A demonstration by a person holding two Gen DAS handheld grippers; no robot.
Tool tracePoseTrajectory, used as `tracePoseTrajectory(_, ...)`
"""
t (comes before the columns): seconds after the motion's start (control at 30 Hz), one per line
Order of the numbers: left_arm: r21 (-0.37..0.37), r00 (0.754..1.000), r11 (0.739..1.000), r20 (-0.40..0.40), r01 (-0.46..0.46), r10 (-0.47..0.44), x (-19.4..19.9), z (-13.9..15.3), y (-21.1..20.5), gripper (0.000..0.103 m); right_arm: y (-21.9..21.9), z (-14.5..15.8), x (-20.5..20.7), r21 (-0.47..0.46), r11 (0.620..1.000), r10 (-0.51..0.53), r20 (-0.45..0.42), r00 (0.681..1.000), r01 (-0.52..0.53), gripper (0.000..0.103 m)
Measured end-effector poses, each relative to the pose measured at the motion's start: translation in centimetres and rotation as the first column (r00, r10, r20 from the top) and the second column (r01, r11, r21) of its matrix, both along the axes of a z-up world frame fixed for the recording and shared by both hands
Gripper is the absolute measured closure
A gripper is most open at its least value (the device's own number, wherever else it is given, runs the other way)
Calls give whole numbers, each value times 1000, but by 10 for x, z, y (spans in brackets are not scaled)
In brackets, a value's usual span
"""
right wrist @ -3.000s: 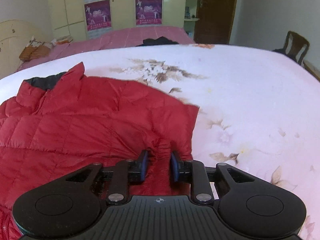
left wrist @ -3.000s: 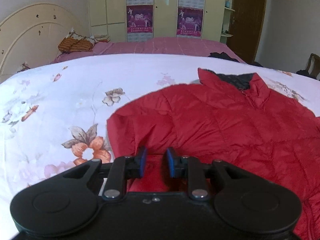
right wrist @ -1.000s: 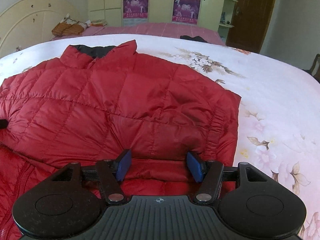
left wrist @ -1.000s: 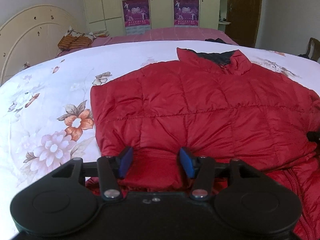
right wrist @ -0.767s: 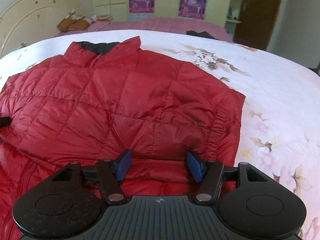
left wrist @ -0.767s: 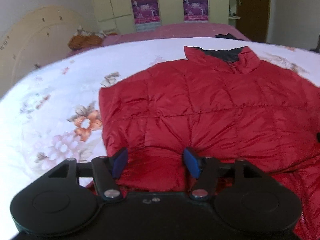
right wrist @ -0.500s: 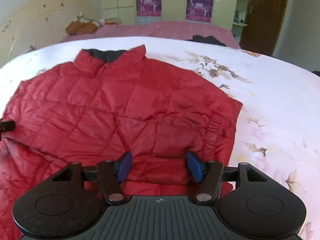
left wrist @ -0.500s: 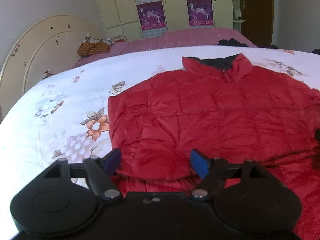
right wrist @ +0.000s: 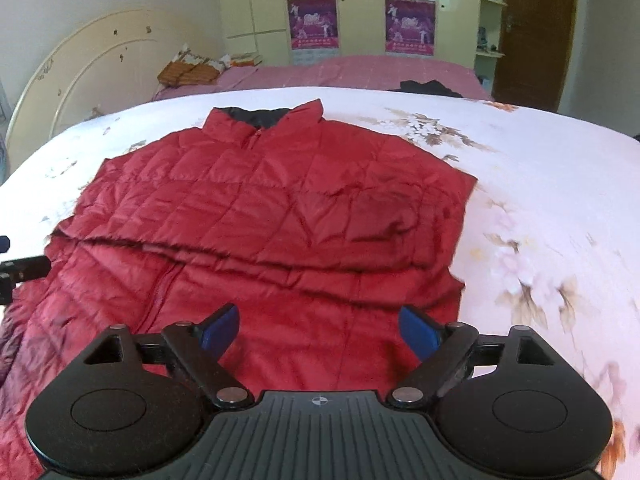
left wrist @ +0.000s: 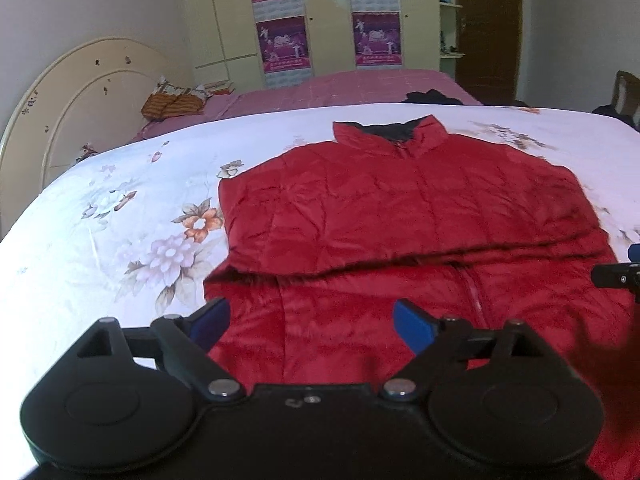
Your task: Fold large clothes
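A red quilted down jacket (left wrist: pixel 400 208) lies on the floral white bedspread, collar at the far end. Its sleeves lie folded across the chest, their lower edge forming a line across the body. My left gripper (left wrist: pixel 312 320) is open and empty, raised above the jacket's near left hem. My right gripper (right wrist: pixel 320 328) is open and empty, above the near right hem of the jacket (right wrist: pixel 280 208). The right gripper's tip shows at the right edge of the left wrist view (left wrist: pixel 616 272).
The white floral bedspread (left wrist: pixel 120 232) surrounds the jacket. Behind it lies a pink bed (left wrist: pixel 340 84) with an orange pillow (left wrist: pixel 172 104) and dark clothes (right wrist: pixel 428 88). A cream headboard (left wrist: pixel 80 96) stands at the left; wardrobe and a brown door (right wrist: pixel 532 32) stand behind.
Both grippers, shut on the jacket's sleeves three seconds ago, have opened wide, let go and pulled back and up. The sleeves now lie flat across the jacket's front.
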State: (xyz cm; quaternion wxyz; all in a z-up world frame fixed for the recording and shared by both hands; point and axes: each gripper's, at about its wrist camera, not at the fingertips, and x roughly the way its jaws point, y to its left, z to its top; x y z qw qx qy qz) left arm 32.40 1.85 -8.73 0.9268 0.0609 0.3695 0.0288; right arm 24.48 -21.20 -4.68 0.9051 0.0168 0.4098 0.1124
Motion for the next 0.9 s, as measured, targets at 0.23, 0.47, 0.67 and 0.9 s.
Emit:
tracePoseTrajectory(0.23, -27, 999, 999, 4, 45, -45, -45, 4, 16, 11, 12, 10, -56, -33, 999, -29, 6, 1000, 29, 17)
tracePoseTrajectory(0.47, -31, 998, 998, -3, 61, -61, -82, 2, 42, 9, 16, 12, -109, -47, 996, -71, 2, 997, 71, 17)
tracePoseTrajectory(0.67, -61, 999, 998, -19, 34, -35, -111, -4, 73, 9, 9, 7, -146, -75, 992, -104, -7, 995, 103, 17)
tracePoseTrajectory(0.9, -104, 998, 995, -55, 2, -8, -141, -14, 104, 10, -9, 3, -175, -72, 985, -159, -22, 987, 157, 17)
